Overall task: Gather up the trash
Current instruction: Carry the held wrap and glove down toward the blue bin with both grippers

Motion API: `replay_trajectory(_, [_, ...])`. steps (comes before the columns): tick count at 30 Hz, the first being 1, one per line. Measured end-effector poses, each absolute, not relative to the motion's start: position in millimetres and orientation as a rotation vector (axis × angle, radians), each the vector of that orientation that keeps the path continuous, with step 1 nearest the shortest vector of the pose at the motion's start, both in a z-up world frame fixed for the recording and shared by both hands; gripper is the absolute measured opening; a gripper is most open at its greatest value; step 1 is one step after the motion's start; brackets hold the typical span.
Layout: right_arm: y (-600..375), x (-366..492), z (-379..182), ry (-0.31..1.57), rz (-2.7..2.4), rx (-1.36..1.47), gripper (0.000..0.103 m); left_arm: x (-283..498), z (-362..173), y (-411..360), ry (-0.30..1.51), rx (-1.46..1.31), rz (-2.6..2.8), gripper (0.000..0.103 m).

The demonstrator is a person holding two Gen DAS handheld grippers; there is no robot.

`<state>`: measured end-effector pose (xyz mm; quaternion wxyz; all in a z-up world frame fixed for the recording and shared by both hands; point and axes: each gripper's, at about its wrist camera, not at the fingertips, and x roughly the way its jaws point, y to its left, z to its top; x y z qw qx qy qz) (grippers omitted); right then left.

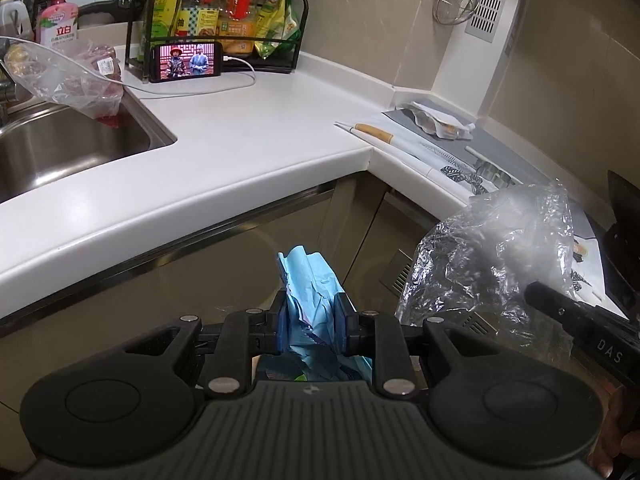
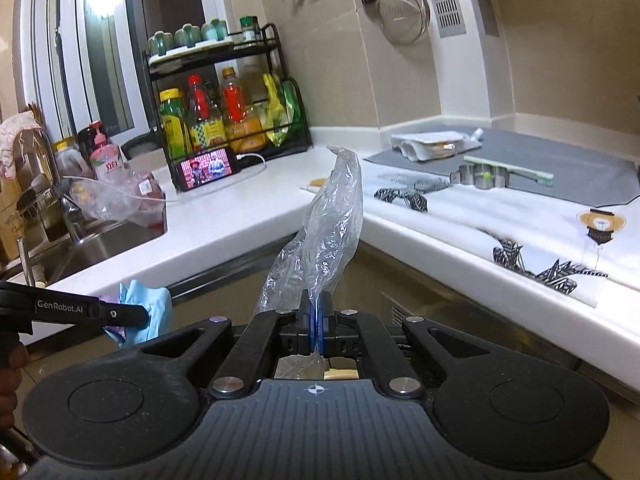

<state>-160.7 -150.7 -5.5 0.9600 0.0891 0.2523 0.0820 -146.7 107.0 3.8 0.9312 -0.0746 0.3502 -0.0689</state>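
1. Sink (image 1: 80,148) (steel, set into the white table (image 1: 248,128)) has a clear bag with red contents (image 1: 80,76) draped over its rim.
2. Left hand-held gripper (image 1: 311,322) pinches crumpled blue paper (image 1: 308,280), below the table edge right of the sink.
3. Right hand-held gripper (image 2: 316,326) is clamped tight on a clear plastic bag (image 2: 324,232), farther right of the sink.
4. Phone (image 1: 186,62) stands behind the sink.

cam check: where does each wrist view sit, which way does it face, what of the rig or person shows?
Left wrist: on the left gripper, facing the counter corner and sink; its jaws clamp crumpled blue paper; the right gripper enters from the right.
Right wrist: on the right gripper, facing the same corner; its jaws pinch a clear plastic bag; the left gripper and a hand show at left.
Shared: phone, bottle rack, strainer, both pieces of trash.
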Motion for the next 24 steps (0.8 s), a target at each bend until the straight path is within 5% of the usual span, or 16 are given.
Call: replay_trajectory(24, [-151, -150, -22, 0.592, 0.159, 0.203, 0.002, -141, -2, 100, 0.75, -0.135, -0.14, 0.025])
